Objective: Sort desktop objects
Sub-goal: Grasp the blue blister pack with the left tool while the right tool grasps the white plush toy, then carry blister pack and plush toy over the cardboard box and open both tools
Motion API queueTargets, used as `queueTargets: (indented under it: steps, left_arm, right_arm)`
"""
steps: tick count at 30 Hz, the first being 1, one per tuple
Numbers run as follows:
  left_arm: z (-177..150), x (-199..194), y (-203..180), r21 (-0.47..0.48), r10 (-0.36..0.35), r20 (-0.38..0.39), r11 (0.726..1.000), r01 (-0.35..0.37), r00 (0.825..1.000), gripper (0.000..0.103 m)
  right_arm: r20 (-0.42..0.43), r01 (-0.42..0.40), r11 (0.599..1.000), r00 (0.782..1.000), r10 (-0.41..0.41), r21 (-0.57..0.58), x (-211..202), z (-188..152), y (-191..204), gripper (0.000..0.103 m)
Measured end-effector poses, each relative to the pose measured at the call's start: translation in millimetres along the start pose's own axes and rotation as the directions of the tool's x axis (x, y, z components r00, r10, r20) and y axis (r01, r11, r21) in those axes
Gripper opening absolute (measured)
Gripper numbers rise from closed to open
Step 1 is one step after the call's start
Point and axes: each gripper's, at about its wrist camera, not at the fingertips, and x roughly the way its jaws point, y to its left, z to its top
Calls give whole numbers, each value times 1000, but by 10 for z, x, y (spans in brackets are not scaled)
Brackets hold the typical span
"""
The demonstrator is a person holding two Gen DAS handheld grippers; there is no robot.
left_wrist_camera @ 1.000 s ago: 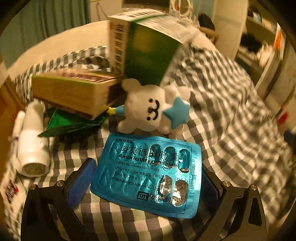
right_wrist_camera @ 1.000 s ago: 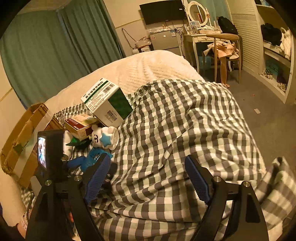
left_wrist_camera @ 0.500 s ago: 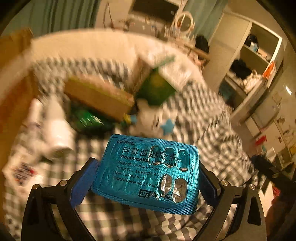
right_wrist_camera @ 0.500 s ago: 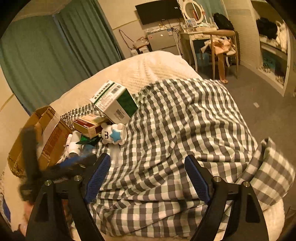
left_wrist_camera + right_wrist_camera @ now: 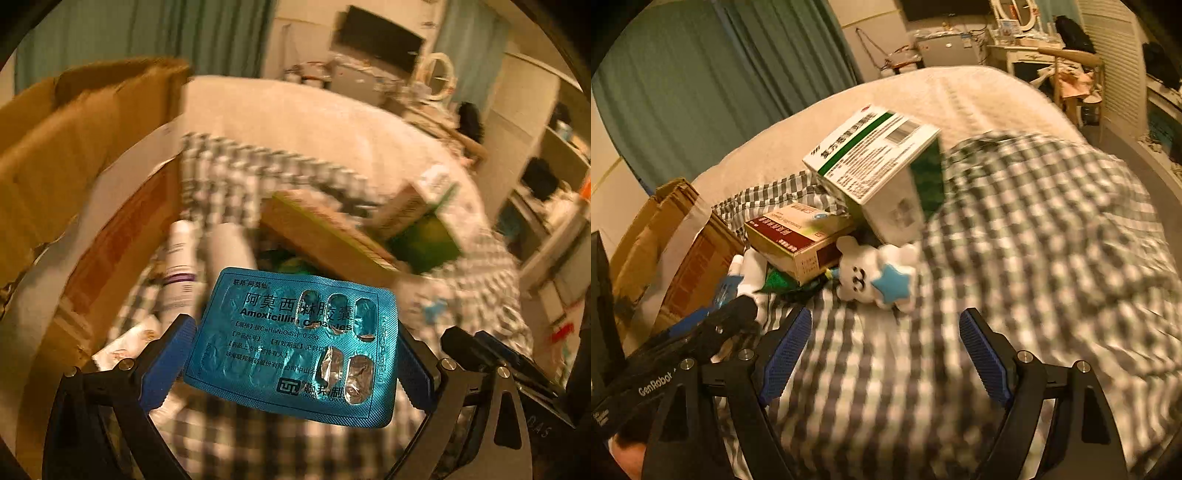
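Carrying the pill sheet toward the cardboard box

My left tool (image 5: 295,363) is clenched on the blue pill sheet (image 5: 295,343), held in the air above the checked cloth on the bed, with the cardboard box (image 5: 85,155) at the bed's left edge. My right tool (image 5: 884,356) hangs released and empty near the plush toy (image 5: 875,275). Next, I judge, I must bring the sheet over the box opening and let go

Teal curtains (image 5: 701,85); dressing table (image 5: 1030,55); wall television (image 5: 376,42); warm light.
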Motion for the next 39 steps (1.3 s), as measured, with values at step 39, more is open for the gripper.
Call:
queueTargets:
  steps: [39]
  left_arm:
    - [33, -2190, 350, 8, -97, 286, 995, 99, 953, 101]
  right_arm:
    - [116, -41, 988, 991, 59, -150, -2028, 109, 1155, 61]
